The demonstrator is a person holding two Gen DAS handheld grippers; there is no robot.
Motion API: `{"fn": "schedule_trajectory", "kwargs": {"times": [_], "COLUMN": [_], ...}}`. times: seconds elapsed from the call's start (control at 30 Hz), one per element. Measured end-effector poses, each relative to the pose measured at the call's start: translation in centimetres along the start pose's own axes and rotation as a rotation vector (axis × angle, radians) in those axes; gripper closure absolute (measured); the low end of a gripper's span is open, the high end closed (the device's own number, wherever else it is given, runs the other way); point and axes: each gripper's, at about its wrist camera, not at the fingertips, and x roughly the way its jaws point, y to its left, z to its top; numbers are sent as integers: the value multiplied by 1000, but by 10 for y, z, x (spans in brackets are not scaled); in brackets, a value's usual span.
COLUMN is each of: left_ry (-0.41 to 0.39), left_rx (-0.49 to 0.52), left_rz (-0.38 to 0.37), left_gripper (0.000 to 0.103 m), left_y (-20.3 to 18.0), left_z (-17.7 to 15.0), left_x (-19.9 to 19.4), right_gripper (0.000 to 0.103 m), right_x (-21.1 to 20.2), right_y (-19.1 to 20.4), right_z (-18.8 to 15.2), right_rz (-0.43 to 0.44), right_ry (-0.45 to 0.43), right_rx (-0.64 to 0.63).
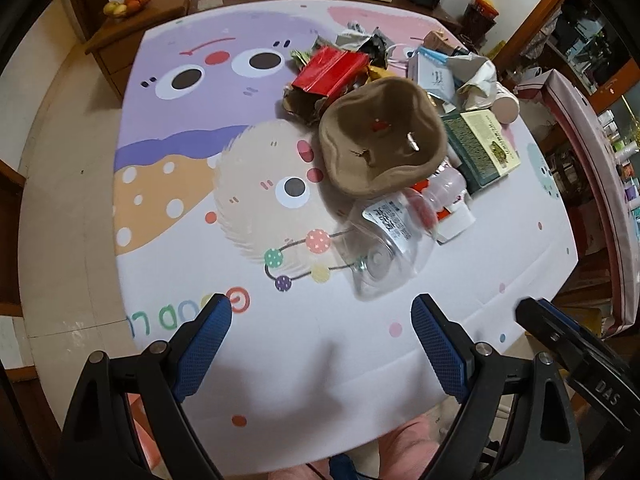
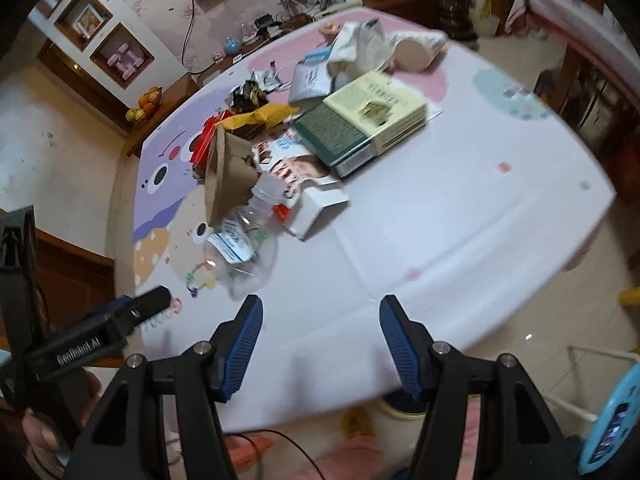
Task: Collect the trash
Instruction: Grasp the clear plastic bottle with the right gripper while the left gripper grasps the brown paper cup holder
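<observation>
A pile of trash lies on a table with a cartoon cloth (image 1: pixel 200 128). A brown paper bowl (image 1: pixel 380 140) sits in the middle, with a clear crushed plastic bottle (image 1: pixel 392 240) in front of it. Behind and beside it are a red packet (image 1: pixel 332 72), a green and cream box (image 1: pixel 480 144), a paper cup (image 1: pixel 506 106) and crumpled white paper (image 1: pixel 476 72). My left gripper (image 1: pixel 322 316) is open and empty, just short of the bottle. My right gripper (image 2: pixel 320 316) is open and empty over the near table edge, to the right of the bottle (image 2: pixel 240 248). The box (image 2: pixel 360 128) lies beyond it.
A wooden sideboard with a fruit bowl (image 1: pixel 128 2) and cables stands behind the table. Shelves and furniture (image 1: pixel 592 60) crowd the right side. The floor (image 2: pixel 560 320) shows past the table's right edge. Each gripper shows at the edge of the other's view.
</observation>
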Motion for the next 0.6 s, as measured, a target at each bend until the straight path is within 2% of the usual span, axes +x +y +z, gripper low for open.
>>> {"fn": "schedule_trajectory", "kwargs": {"times": [0.33,0.43,0.6], "left_ry": [4,6,6], "left_rx": [-32,-21,-13], "left_rz": [-14,-3,-5], "left_gripper": [13,13,13], "left_y": [19,23,28], "left_z": [12,13,13], "left_x": [16,19,19], "right_gripper": [44,45,48], "right_x": [73,87,94], "right_y": [19,20,24], "right_z": [26,32,37], "right_rz": [94,97,148], "right_ry": [42,46,16], "right_rx": [16,25,68]}}
